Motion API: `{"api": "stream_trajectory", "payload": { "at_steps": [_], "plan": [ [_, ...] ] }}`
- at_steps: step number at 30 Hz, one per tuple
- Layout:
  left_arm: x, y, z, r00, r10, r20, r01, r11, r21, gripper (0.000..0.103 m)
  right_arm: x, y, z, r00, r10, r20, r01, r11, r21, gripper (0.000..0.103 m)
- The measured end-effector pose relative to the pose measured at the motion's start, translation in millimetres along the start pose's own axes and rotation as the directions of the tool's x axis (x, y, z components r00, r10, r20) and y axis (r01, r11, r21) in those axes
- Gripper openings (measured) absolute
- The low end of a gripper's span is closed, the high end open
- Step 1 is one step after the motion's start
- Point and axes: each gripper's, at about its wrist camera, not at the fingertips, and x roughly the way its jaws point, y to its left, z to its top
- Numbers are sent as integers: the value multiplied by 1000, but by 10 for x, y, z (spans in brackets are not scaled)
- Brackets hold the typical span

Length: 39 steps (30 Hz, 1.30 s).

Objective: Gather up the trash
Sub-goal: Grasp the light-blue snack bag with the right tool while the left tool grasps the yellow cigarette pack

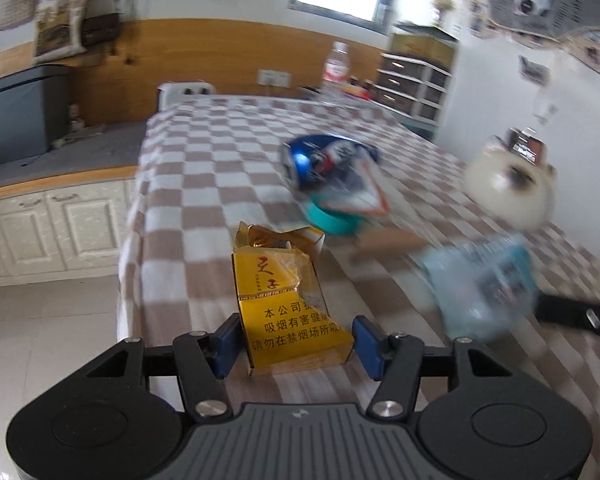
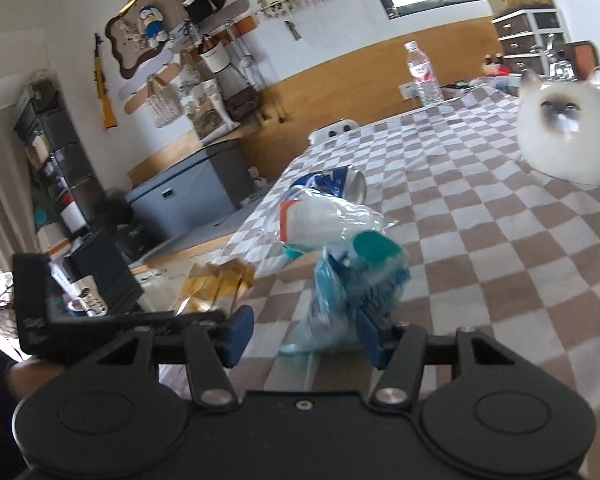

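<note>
Between blue pads, crumpled yellow pack

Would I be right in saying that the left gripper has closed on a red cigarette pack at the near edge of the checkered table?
Not quite: the cigarette pack is yellow, not red. The left wrist view shows it crumpled between the pads of the left gripper, at the near edge of the checkered table.

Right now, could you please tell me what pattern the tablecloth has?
The tablecloth is checked in brown and white, clearest in the right wrist view.
</note>
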Motion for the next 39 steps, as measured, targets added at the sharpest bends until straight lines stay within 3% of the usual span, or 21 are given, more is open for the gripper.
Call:
{"api": "stream_trajectory", "payload": {
  "at_steps": [1,3,5,9,15,17,21,26,33,35,39],
  "plan": [
    [-36,-13,-21,1000,-16,-11,16,1000,11,59,-30,0,-7,1000,-17,10,17,1000,15,62],
    [-108,-20,-53,998,-46,-36,47,999,24,59,-65,-40,-16,999,-40,29,38,997,61,79],
    [-151,-12,-68,996,-63,-58,65,998,22,60,-71,-117,-11,997,-57,53,49,990,134,88],
    [-165,15,-46,992,-83,-94,82,996,-20,86,53,-233,31,995,-68,74,48,969,244,89],
    [-127,99,35,991,-86,-104,73,990,-120,87,410,-244,69,993,-103,60,78,945,318,91],
    [-91,164,72,991,-89,-96,71,981,-178,87,496,-243,68,994,-97,43,78,943,324,86],
    [-9,207,150,994,-76,-84,54,968,-244,85,584,-221,59,993,-120,20,109,948,299,63],
    [49,101,178,995,-27,-92,12,987,-161,78,566,-145,43,991,-134,-1,130,963,235,58],
    [13,-45,73,995,51,-84,-47,998,52,57,506,5,-49,995,-97,-35,101,979,177,48],
    [-13,-35,48,996,44,-72,-39,997,64,50,488,79,-80,995,-90,-43,95,984,153,46],
    [-92,22,2,998,25,-54,-24,999,25,48,399,233,-140,994,-105,-31,108,989,105,44]
  ]
}}
